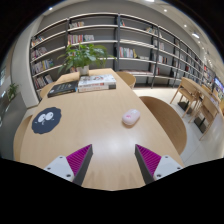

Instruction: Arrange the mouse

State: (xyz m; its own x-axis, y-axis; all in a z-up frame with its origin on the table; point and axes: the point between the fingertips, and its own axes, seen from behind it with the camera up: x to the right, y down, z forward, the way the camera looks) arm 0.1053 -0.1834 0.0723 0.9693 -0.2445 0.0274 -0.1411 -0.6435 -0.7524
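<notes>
In the gripper view, the gripper hovers wide open and empty above the table, while the mouse, far right of the fingers, looks light, rigid and smooth, best pinched across its sides.

Bare counter is stretching from the open jaws of the gripper up through the middle of the frame, leaving a wide lane. The mouse is sitting right of centre, alone with room all around. A dark round mat is lying at left centre. Books, a dark tray and a potted plant are crowding the counter's upper end. Chairs are flanking its right edge.
</notes>
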